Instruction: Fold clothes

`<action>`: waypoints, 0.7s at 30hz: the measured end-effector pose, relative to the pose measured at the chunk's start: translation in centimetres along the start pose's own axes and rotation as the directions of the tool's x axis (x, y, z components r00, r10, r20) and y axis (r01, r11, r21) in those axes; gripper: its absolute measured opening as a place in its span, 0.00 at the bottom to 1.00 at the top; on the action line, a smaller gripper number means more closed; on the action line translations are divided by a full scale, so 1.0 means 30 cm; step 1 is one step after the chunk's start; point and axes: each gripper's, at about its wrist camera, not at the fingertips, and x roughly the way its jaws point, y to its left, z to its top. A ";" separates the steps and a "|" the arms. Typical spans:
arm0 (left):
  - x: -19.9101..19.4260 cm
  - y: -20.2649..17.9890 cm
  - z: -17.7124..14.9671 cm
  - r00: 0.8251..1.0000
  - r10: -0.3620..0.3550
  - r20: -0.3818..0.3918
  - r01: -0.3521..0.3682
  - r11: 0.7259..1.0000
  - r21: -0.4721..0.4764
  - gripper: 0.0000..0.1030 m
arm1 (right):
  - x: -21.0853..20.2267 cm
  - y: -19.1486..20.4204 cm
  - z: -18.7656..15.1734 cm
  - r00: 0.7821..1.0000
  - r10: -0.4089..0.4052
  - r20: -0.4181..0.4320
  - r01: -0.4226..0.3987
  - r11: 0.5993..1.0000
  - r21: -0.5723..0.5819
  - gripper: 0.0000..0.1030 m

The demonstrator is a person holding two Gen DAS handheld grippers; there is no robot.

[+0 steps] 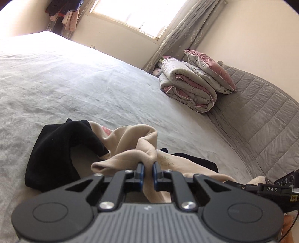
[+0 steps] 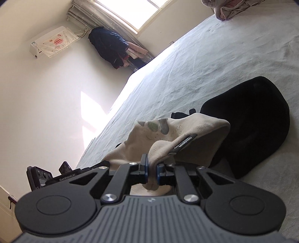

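A beige and black garment (image 1: 127, 142) lies bunched on the grey bed sheet (image 1: 74, 84). My left gripper (image 1: 148, 166) is shut on a fold of its beige cloth and holds it a little above the bed. In the right wrist view my right gripper (image 2: 152, 164) is shut on another beige edge of the same garment (image 2: 196, 130), which has a black label. The garment's black part (image 2: 252, 119) rests on the sheet (image 2: 205, 61) to the right. The other gripper's body shows at the lower left (image 2: 46, 177).
A folded grey and pink quilt (image 1: 188, 87) with a pillow (image 1: 209, 67) sits at the head of the bed by a padded headboard (image 1: 261, 119). Clothes hang in the corner (image 2: 112, 46) below a window (image 2: 130, 11). A covered air conditioner (image 2: 54, 42) is on the wall.
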 end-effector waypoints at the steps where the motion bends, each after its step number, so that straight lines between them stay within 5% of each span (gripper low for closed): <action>1: -0.021 -0.001 -0.004 1.000 -0.018 0.011 0.018 1.000 0.013 0.09 | -0.006 0.009 -0.002 1.000 0.012 0.003 -0.012 1.000 -0.002 0.12; 10: -0.161 0.020 -0.064 0.989 -0.144 0.015 0.141 0.983 0.120 0.09 | -0.067 0.065 -0.037 0.992 0.125 0.007 -0.125 0.991 -0.052 0.12; 17: -0.224 0.065 -0.090 0.955 -0.288 -0.063 0.295 0.943 0.152 0.09 | -0.099 0.101 -0.060 0.976 0.217 -0.016 -0.218 0.970 -0.109 0.12; 21: -0.227 0.077 -0.096 0.944 -0.310 -0.112 0.326 0.930 0.168 0.09 | -0.095 0.112 -0.074 0.963 0.261 -0.061 -0.267 0.955 -0.128 0.12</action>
